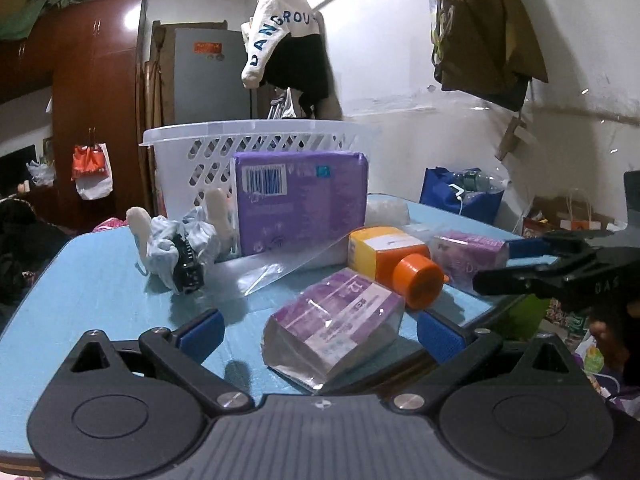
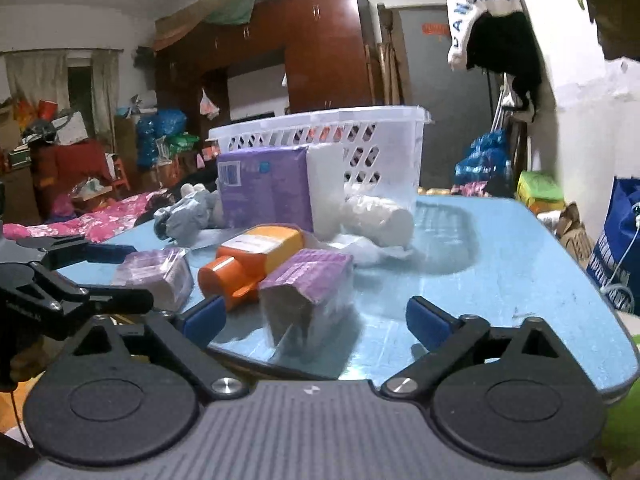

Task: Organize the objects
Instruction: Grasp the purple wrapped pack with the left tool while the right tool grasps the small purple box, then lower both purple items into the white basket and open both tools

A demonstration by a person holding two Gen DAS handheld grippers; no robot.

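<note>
A white slatted basket (image 1: pixel 256 140) (image 2: pixel 380 128) stands at the back of the blue table (image 1: pixel 100 280) (image 2: pixel 500 264). A big purple pack (image 1: pixel 300 200) (image 2: pixel 264 188) leans against it. In front lie a yellow bottle with an orange cap (image 1: pixel 396 264) (image 2: pixel 248 260), two small purple tissue packs (image 1: pixel 336 320) (image 1: pixel 468 252) (image 2: pixel 308 284) (image 2: pixel 156 272), crumpled pale cloth with a black item (image 1: pixel 176 248) (image 2: pixel 188 212) and a white roll (image 2: pixel 376 216). My left gripper (image 1: pixel 320 336) is open around the nearest pack. My right gripper (image 2: pixel 312 320) is open around the other pack.
A clear plastic bag (image 1: pixel 272 264) lies under the purple pack. A blue shopping bag (image 1: pixel 460 196) (image 2: pixel 616 248) stands beyond the table's right edge. A wooden wardrobe (image 1: pixel 96 100) and clutter fill the room's left side. Each gripper shows in the other's view (image 1: pixel 560 268) (image 2: pixel 60 280).
</note>
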